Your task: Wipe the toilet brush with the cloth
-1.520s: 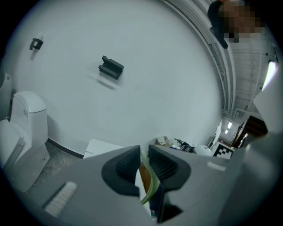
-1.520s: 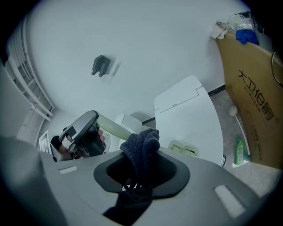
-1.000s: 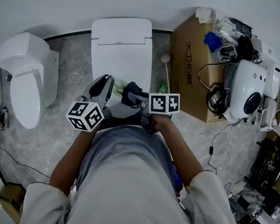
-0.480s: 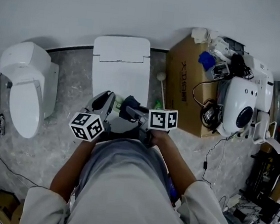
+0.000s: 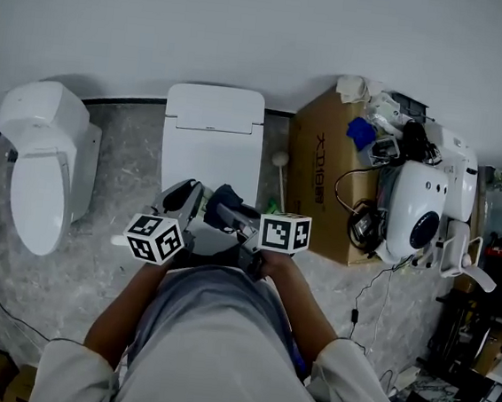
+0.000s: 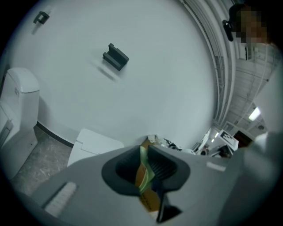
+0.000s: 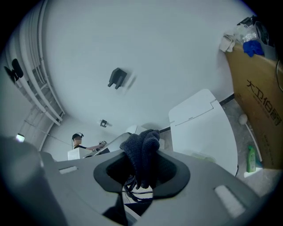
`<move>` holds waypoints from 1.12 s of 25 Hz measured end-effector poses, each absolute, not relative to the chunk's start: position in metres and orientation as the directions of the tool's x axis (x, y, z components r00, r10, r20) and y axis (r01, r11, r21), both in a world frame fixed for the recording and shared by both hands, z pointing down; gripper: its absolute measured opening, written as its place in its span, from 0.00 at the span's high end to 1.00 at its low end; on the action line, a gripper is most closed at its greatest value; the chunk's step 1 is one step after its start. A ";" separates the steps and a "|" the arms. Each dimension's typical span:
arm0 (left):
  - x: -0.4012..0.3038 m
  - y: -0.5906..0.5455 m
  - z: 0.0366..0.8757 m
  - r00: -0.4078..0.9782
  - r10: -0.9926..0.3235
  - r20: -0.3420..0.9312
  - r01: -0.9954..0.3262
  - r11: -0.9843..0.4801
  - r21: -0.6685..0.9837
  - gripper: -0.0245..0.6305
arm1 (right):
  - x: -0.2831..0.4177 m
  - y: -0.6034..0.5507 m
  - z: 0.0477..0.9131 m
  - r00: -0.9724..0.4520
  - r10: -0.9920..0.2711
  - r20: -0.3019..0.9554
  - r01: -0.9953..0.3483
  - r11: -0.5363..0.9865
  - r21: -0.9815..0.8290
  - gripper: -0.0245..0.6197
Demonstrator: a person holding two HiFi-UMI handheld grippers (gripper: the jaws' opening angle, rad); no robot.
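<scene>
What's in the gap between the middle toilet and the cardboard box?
A white ball-tipped stick, seen in the head view, and a green bottle beside it, clear in the right gripper view.

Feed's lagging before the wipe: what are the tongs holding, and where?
Right tongs pinch the dark cloth at a bunched fold; left tongs clamp a thin green item, identity unclear.

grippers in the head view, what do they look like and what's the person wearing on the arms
The left gripper and right gripper are grey bodies with dark ribbed tongs. Each carries a white cube printed with black square markers. No cables show. The person wears white sleeves ending near the elbows.
</scene>
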State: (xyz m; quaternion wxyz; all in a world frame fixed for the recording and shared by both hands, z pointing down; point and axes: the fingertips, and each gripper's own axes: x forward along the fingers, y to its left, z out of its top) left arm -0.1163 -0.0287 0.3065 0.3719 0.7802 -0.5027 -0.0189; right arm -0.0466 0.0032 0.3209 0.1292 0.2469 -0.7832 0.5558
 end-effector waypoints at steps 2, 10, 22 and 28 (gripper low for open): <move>-0.114 -0.029 0.306 0.498 -0.798 0.339 -0.767 -0.223 0.602 0.96 | -0.047 0.003 0.316 -0.848 -0.247 0.469 -0.526 0.273 -0.806 0.80; -0.111 -0.021 0.305 0.508 -0.790 0.344 -0.782 -0.255 0.569 0.96 | -0.053 0.006 0.301 -0.866 -0.266 0.422 -0.494 0.335 -0.802 0.80; -0.113 -0.008 0.299 0.526 -0.781 0.337 -0.786 -0.295 0.543 0.96 | -0.046 0.011 0.288 -0.870 -0.315 0.379 -0.482 0.379 -0.790 0.80; -0.118 -0.001 0.283 0.525 -0.789 0.319 -0.792 -0.316 0.523 0.96 | -0.039 0.007 0.275 -0.866 -0.359 0.348 -0.477 0.383 -0.791 0.80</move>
